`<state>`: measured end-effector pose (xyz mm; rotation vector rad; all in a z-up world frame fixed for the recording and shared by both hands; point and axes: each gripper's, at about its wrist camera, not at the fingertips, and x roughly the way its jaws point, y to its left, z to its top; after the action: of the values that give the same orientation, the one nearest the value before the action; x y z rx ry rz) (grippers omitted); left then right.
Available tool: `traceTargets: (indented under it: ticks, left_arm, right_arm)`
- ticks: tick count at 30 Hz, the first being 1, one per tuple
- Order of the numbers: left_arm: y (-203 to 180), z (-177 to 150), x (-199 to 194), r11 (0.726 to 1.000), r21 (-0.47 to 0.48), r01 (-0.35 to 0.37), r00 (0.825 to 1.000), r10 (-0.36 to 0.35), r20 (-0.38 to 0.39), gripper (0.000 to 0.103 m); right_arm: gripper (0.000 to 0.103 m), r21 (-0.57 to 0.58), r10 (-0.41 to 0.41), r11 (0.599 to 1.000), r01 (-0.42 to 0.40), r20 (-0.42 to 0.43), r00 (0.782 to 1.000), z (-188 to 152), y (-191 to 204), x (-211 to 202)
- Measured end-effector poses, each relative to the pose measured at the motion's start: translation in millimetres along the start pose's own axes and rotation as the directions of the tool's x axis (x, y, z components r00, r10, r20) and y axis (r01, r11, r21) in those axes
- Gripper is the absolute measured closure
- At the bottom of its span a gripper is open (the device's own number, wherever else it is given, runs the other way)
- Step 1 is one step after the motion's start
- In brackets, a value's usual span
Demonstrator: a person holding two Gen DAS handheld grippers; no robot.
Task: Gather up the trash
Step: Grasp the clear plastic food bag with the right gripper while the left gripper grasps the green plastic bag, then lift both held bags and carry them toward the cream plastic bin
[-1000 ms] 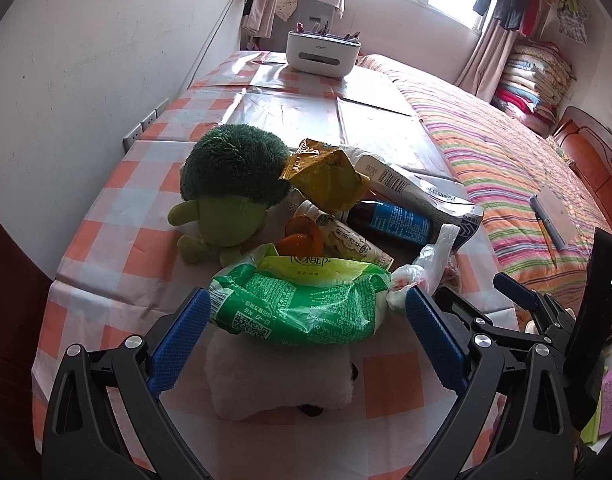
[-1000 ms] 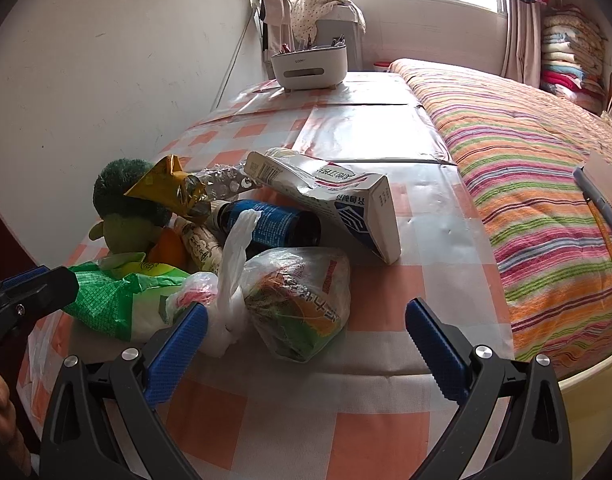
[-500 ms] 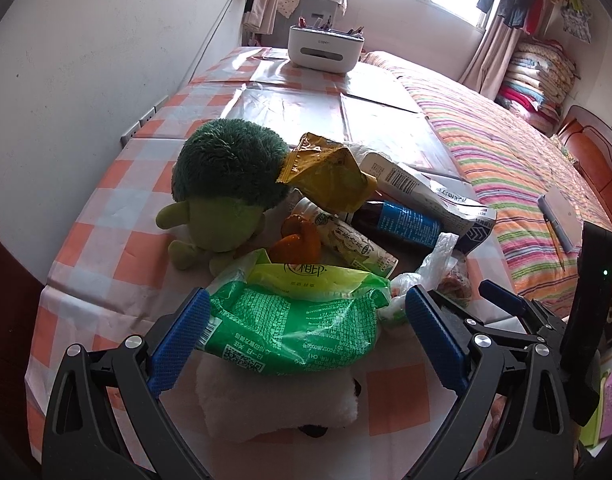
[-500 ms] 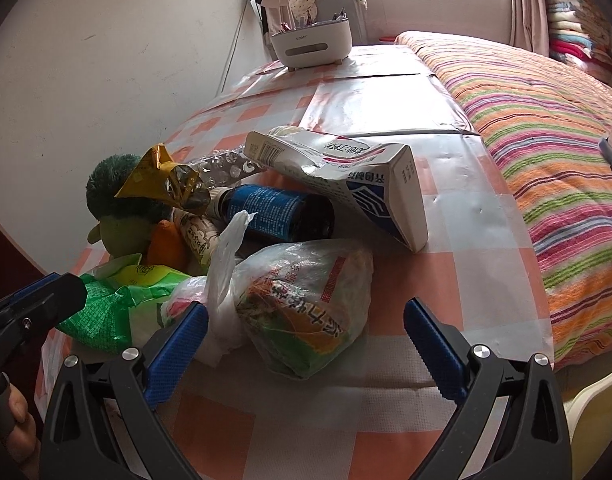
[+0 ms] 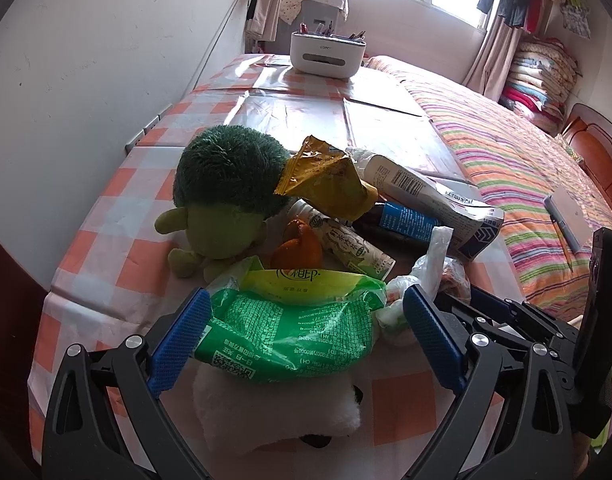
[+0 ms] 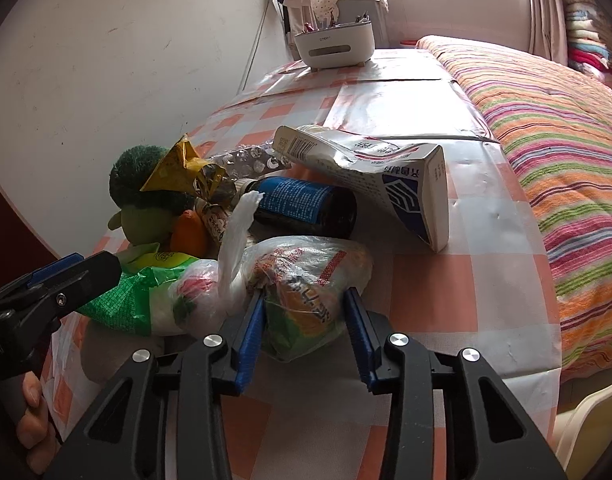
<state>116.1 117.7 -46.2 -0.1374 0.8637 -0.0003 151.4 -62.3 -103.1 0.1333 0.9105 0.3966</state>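
Litter crowds us ahead; free room lies beyond.
Past our right gripper (image 6: pixel 303 332), the milk carton (image 6: pixel 370 172) and dark bottle (image 6: pixel 306 206) block; rightward the checked tablecloth (image 6: pixel 478 288) stays open.

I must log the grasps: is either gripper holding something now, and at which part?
The right gripper is closing on the clear plastic bag, pads at its near end. The left gripper holds nothing; it straddles the green packet.

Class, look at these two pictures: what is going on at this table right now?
A person is clearing litter off a checked tablecloth with a two-finger tool in each hand. The right tool is closing on a clear plastic bag of crumpled wrappers, which sits between its blue pads. The left tool is open around a green printed snack bag lying on a white plush toy. A crushed white carton, a dark bottle with a blue label and a yellow foil wrapper still lie in the pile.
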Motion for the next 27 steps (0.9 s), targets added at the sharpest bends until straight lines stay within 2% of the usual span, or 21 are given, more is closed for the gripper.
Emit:
traceTargets:
  ticks: [2, 4, 5, 6, 7, 9, 13, 15, 19, 27]
  left_arm:
    - [1.2, 0.2, 1.5, 1.000, -0.008, 0.012, 1.000, -0.012, -0.005, 0.010]
    - [2.4, 0.2, 4.6, 1.000, -0.010, 0.029, 0.999, -0.029, -0.023, 0.029]
    - [3.0, 0.2, 7.7, 0.999, -0.015, 0.043, 0.998, -0.043, -0.043, 0.046]
    - [4.2, -0.4, 10.6, 0.998, -0.023, 0.055, 0.997, -0.057, -0.059, 0.056]
    - [5.2, -1.1, 13.2, 0.997, -0.030, 0.065, 0.995, -0.067, -0.069, 0.059]
    - [7.5, -1.9, 16.7, 0.997, -0.041, 0.065, 0.994, -0.069, -0.082, 0.071]
    - [10.9, -2.8, 18.2, 0.996, -0.053, 0.068, 0.993, -0.072, -0.089, 0.086]
    - [12.3, -2.9, 18.4, 0.996, -0.057, 0.076, 0.993, -0.081, -0.089, 0.097]
    - [11.0, -4.4, 17.7, 0.995, -0.046, 0.089, 0.992, -0.093, -0.091, 0.102]
    - [7.4, -3.4, 8.1, 0.992, -0.016, 0.128, 0.988, -0.129, -0.080, 0.102]
  right_arm:
    - [0.066, -0.003, -0.001, 1.000, 0.001, 0.004, 1.000, -0.8, -0.1, -0.8]
    - [0.066, 0.000, 0.006, 1.000, -0.006, 0.011, 1.000, -1.6, 0.0, -3.4]
    - [0.066, 0.003, 0.009, 1.000, -0.009, 0.015, 1.000, -2.0, -0.3, -5.0]
    - [0.066, 0.004, 0.013, 1.000, -0.013, 0.020, 1.000, -2.4, -0.3, -6.6]
    - [0.066, 0.003, 0.016, 1.000, -0.016, 0.024, 1.000, -2.8, 0.2, -8.3]
    - [0.066, -0.001, 0.019, 1.000, -0.019, 0.031, 0.999, -3.3, 1.5, -11.2]
    - [0.066, -0.006, 0.021, 1.000, -0.021, 0.046, 0.999, -4.2, 3.6, -16.3]
    - [0.066, -0.011, 0.019, 1.000, -0.019, 0.054, 0.998, -4.7, 4.6, -19.1]
    - [0.066, -0.012, 0.023, 1.000, -0.022, 0.063, 0.998, -5.8, 4.5, -23.2]
    - [0.066, -0.023, 0.026, 0.999, -0.024, 0.077, 0.997, -7.7, 5.7, -28.7]
